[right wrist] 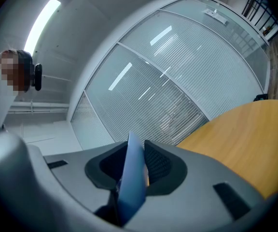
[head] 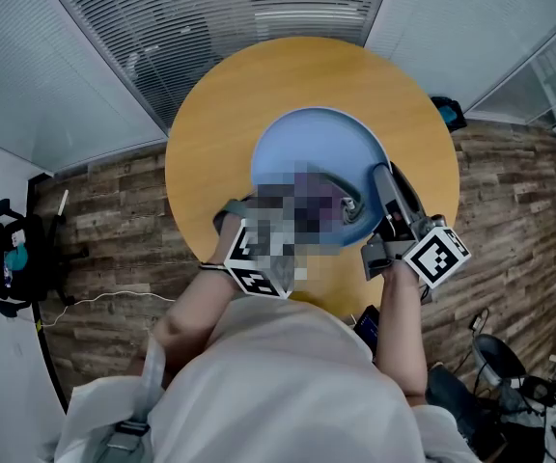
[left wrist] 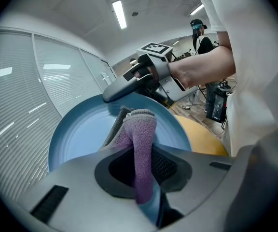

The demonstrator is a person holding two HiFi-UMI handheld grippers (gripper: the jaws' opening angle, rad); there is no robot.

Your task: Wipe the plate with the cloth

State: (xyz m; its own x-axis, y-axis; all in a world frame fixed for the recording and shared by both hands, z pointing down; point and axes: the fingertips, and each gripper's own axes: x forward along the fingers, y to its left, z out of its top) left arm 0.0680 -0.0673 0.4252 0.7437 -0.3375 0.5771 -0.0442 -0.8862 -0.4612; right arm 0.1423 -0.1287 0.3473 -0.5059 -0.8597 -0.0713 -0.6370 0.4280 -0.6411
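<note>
A round blue plate (head: pixel 312 148) is held over the yellow round table (head: pixel 215 133). My right gripper (head: pixel 382 222) is shut on the plate's near right rim; in the right gripper view the plate's edge (right wrist: pixel 132 178) stands upright between the jaws of the right gripper (right wrist: pixel 132 170). My left gripper (left wrist: pixel 141 170) is shut on a folded purple cloth (left wrist: pixel 141 139), which lies against the plate's face (left wrist: pixel 81 134). In the head view the left gripper (head: pixel 254 258) is at the plate's near left, partly under a mosaic patch. The right gripper (left wrist: pixel 124 88) shows at the plate's far rim.
Glass partitions with blinds (head: pixel 220 17) close off the far side. Wood floor (head: pixel 114 210) surrounds the table. A black chair (head: pixel 8 258) stands far left, a small dark object (head: pixel 447 112) lies past the table's right edge, and gear (head: pixel 510 374) sits at lower right.
</note>
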